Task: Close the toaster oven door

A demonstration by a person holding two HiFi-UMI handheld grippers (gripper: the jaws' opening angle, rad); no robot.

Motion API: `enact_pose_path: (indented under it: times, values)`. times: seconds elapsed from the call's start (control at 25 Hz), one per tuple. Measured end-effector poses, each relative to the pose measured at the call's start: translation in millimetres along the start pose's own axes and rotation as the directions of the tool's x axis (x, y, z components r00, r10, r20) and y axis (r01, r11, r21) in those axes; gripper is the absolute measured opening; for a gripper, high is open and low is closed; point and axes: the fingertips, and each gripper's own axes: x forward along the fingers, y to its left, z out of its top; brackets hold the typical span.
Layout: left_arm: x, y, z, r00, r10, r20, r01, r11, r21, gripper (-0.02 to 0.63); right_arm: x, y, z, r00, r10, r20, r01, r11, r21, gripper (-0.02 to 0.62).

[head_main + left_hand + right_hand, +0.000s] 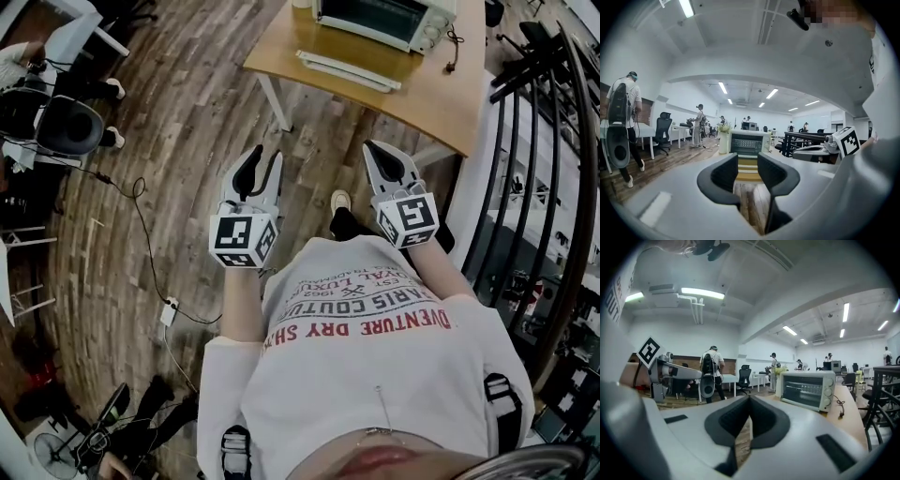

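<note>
Wood floor (178, 112) fills most of the head view, with a pale tabletop (441, 108) at 12 o'clock. On it sits the oven (375, 19), well ahead of both claws. Its long axis runs from about 10 to 4 o'clock and its front is turned to 6 o'clock, toward the person. Its door (347, 67) seems to lie folded down flat just before the front, though the angle leaves that unsure. A cable (454, 42) trails at the oven's 3 o'clock end. The left claw (267, 156) is released, jaws apart with nothing between them; its own view frames the far-off oven in the gap. The right claw (370, 147) is clenched, jaw tips touching, empty. Both are held side by side before the person's chest, pointing to 12 o'clock
</note>
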Motion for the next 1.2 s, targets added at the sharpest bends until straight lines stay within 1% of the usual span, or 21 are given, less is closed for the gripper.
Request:
enact_pose_path:
  times: [0.12, 0.24, 0.4, 0.6, 0.8, 0.96, 1.08, 1.2]
  values:
    - [35.2, 14.3, 8.3, 1.0, 0.023, -0.008, -0.023, 1.0, -0.005, 0.137, 28.4, -28.7, 10.1, 1.0, 0.016, 0.013, -0.016, 1.0, -0.002, 0.005]
    - [78.5, 24.9, 17.1, 0.999, 0.032, -0.007, -0.032, 0.999, -0.006, 0.137, 57.8, -67.2, 16.4, 1.0, 0.017, 0.021, -0.017, 1.0, 0.0, 0.005]
    - [135.7, 37.6, 23.2, 0.999, 0.046, -0.004, -0.046, 0.999, -0.026, 0.137, 92.4, -115.5, 18.6, 0.999, 0.025, 0.025, -0.025, 1.0, 0.011, 0.005]
    - [191.6, 41.9, 10.8, 0.997, 0.035, -0.067, -0.038, 0.999, -0.04, 0.137, 120.6, -160.9, 7.1, 1.0, 0.025, 0.001, -0.025, 0.998, 0.053, 0.005]
    - [225.1, 42.3, -4.6, 0.992, -0.021, -0.122, 0.017, 0.999, -0.034, 0.137, 135.3, -179.2, -8.3, 1.0, -0.003, -0.023, 0.005, 0.996, 0.092, 0.005]
    - [254.7, 56.2, -8.3, 0.983, -0.084, -0.162, 0.08, 0.996, -0.031, 0.137, 152.4, -191.1, -6.3, 0.997, -0.052, -0.057, 0.058, 0.993, 0.104, 0.005]
    - [280.0, 67.2, -22.0, 0.968, -0.137, -0.211, 0.13, 0.99, -0.048, 0.137, 163.8, -203.7, -12.4, 0.992, -0.096, -0.081, 0.105, 0.988, 0.113, 0.005]
    - [302.7, 78.0, -35.3, 0.945, -0.199, -0.258, 0.184, 0.979, -0.083, 0.138, 172.5, -214.4, -25.1, 0.981, -0.156, -0.111, 0.172, 0.974, 0.145, 0.005]
